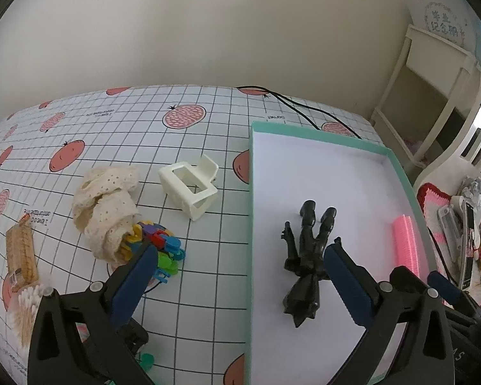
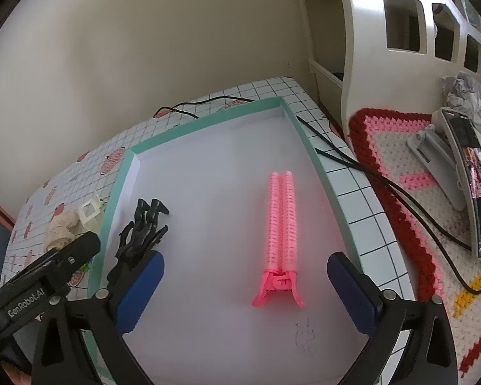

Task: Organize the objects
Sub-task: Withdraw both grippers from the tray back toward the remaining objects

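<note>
Both grippers gape wide and hold nothing. The left gripper (image 1: 240, 276) is nearest the pegs (image 1: 158, 250), at its 10 o'clock.

The left gripper (image 1: 240, 276) has its two blue-padded fingers (image 1: 134, 284) spread wide apart, with nothing between them. The right gripper (image 2: 245, 292) is also wide open and empty, its fingers (image 2: 352, 295) pointing forward and down.

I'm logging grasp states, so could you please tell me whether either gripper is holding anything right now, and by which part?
Nothing is held. The left gripper and right gripper are both open, hovering over the teal-rimmed white tray.
</note>
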A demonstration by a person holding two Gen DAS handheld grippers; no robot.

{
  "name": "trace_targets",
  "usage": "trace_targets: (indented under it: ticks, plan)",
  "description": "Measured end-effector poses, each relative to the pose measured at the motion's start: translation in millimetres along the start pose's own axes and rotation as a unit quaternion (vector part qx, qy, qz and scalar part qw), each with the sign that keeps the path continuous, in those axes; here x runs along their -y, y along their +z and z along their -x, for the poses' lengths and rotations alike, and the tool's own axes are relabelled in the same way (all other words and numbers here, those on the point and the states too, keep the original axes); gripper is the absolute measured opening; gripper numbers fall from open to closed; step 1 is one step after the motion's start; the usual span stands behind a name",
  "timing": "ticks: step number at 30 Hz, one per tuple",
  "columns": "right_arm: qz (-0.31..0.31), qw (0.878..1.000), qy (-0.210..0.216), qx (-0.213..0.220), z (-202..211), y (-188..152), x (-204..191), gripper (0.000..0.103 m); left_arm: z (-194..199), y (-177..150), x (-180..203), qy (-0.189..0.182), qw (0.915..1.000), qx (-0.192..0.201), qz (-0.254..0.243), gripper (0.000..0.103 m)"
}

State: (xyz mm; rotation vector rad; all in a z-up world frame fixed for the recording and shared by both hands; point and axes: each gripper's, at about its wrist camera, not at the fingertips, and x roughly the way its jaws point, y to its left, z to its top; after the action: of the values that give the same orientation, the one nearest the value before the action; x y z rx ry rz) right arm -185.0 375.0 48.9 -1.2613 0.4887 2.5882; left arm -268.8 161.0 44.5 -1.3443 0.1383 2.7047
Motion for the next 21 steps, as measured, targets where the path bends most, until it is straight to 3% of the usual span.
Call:
trace_targets:
  ticks: [13,21]
  plan:
    - [0.02,1.0,-0.009,0.017,27,-4,-15,0.103,35,8,-21,-0.009,0.9999,0.003,0.009,0.103]
    - [0.04,0.998,-0.02,0.039,50,-12,-37,0.103,70,9,-52,0.012,0.9996,0.025,0.008,0.103]
